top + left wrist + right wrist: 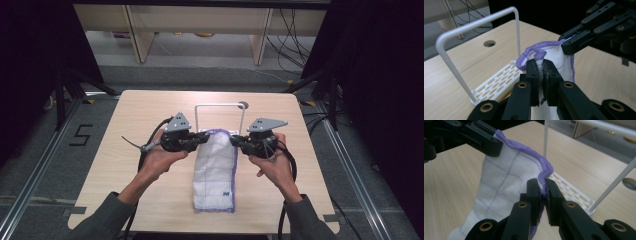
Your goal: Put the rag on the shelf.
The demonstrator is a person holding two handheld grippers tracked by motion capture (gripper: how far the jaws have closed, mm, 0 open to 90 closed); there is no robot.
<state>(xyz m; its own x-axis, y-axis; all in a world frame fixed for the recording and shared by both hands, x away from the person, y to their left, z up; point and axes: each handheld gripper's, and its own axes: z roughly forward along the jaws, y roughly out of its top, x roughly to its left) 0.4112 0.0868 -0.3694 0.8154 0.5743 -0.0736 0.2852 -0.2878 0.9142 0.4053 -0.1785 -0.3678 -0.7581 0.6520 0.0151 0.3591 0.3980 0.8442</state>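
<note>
Two grippers, left (pixel 204 139) and right (pixel 235 142), each clamp their jaws on one cloth (pixel 215 172) (purple-edged) beside one white rack (pixel 219 106).

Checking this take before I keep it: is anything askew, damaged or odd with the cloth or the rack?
Nothing stands out. The white cloth with purple edging is pinched at its far corners by the left gripper and right gripper, its near end on the table. The white rack stands upright behind it, unbroken.
</note>
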